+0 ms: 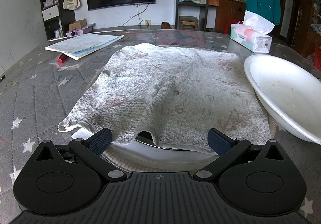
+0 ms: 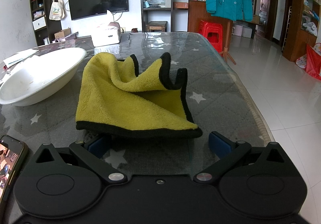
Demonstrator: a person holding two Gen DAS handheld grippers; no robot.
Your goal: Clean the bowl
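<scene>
The left gripper is low over the table, its jaws spread wide and gripping nothing; its two blue pads stand at the near edge of a white towel, one at each side. This towel lies spread out, with faded print and some grey stains, and near its front edge it rests on a round mat of which only the rim shows. The white bowl stands just to the right of the towel, tilted a little, with small specks of dirt inside; whether it touches the towel I cannot tell. Behind it there is a tissue pack, and far to the left a pile of papers. The right gripper also has its jaws released and holds nothing; in front of it lies a yellow cloth with black border, crumpled and folded over itself, its near edge between the pads. In this view the bowl is left of the yellow cloth, near it but apart, and a phone with lit screen lies at the lower left corner
</scene>
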